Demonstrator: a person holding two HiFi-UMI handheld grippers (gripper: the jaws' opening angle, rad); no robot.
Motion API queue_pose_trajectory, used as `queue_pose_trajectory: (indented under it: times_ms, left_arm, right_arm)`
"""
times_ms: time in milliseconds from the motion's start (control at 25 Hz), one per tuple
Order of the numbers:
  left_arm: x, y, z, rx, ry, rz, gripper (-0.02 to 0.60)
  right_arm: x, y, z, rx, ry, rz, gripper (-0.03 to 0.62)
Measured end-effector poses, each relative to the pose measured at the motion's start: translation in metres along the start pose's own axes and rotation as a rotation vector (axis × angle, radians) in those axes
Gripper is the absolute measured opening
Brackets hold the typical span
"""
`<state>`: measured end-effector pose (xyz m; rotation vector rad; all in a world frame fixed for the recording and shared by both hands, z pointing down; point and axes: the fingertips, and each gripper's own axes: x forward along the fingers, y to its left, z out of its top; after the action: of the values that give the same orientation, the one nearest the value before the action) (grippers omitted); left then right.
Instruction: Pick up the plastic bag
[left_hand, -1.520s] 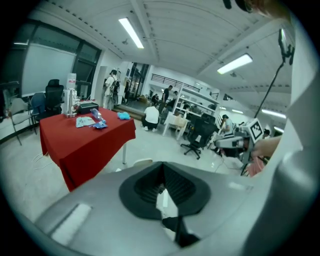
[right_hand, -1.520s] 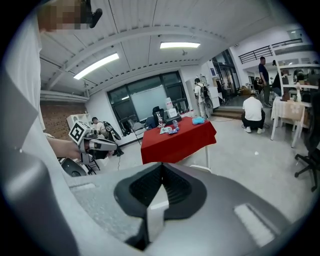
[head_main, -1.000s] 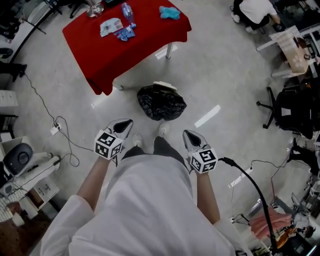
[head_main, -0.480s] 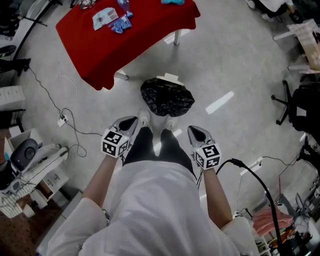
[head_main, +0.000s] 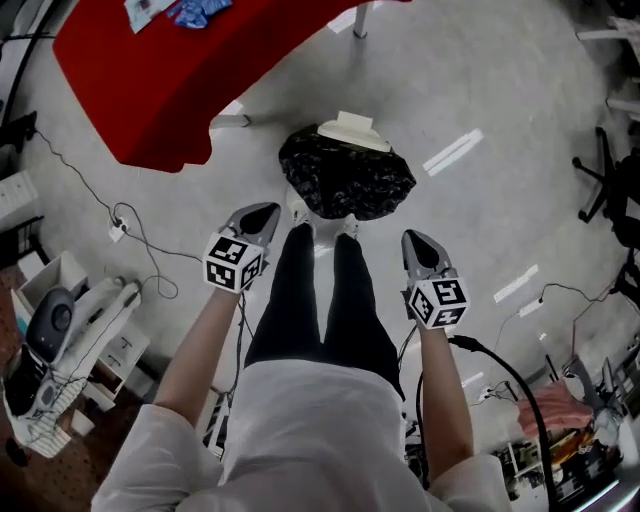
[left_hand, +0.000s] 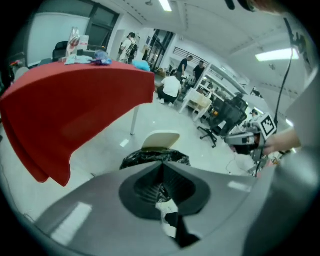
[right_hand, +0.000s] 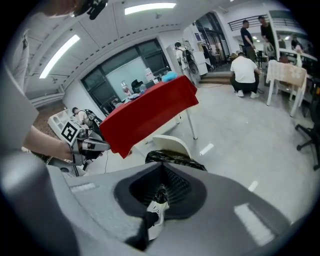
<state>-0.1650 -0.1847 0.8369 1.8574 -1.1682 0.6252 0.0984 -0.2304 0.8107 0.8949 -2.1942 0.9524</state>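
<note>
Black plastic bag (head_main: 345, 180), just one; left tongs (head_main: 258, 215) and right tongs (head_main: 420, 243), two, both pressed together, empty.

One plastic bag (head_main: 345, 182), one red table (head_main: 150, 90), two tools, left (head_main: 268, 211) and right (head_main: 414, 238)

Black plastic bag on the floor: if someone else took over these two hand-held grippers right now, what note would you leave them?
Left gripper: jaws shut, nothing in them, held above the floor.
Right gripper: jaws shut, nothing in them.
Black plastic bag: on the floor just ahead of both grippers, beside the red-covered table, with a white piece at its far edge. Neither gripper touches it.
Done: the person stands close to the bag.
Left: open the jaws, reach down, grip the bag and lift it.
</note>
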Motion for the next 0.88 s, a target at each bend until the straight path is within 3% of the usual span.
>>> queue_pose_trajectory:
  times_ms: [200, 280, 360, 520, 600, 680, 760, 880]
  left_arm:
    - [0.062, 0.054, -0.046, -0.197, 0.076, -0.003, 0.061]
    - [0.093, 0.075, -0.067, -0.246, 0.114, -0.001, 0.109]
    - [0.119, 0.093, -0.089, -0.285, 0.154, 0.003, 0.200]
    - [0.157, 0.122, -0.122, -0.360, 0.209, 0.008, 0.263]
    - [0.172, 0.138, -0.132, -0.401, 0.210, 0.028, 0.297]
    - [0.185, 0.151, -0.140, -0.431, 0.204, 0.047, 0.342]
    - [0.196, 0.155, -0.145, -0.460, 0.196, 0.036, 0.365]
    - [0.211, 0.151, -0.147, -0.483, 0.195, -0.009, 0.365]
  right_arm:
    - [0.056, -0.033, -0.040, 0.093, 0.050, -0.038, 0.007]
    - [0.084, -0.048, -0.065, 0.132, 0.077, -0.045, 0.079]
    - [0.108, -0.066, -0.089, 0.176, 0.094, -0.076, 0.098]
    - [0.136, -0.101, -0.123, 0.283, 0.097, -0.174, 0.176]
    - [0.149, -0.119, -0.139, 0.321, 0.100, -0.232, 0.266]
    - [0.160, -0.135, -0.155, 0.358, 0.106, -0.281, 0.311]
    - [0.169, -0.142, -0.167, 0.422, 0.098, -0.281, 0.324]
    - [0.185, -0.138, -0.172, 0.505, 0.085, -0.204, 0.322]
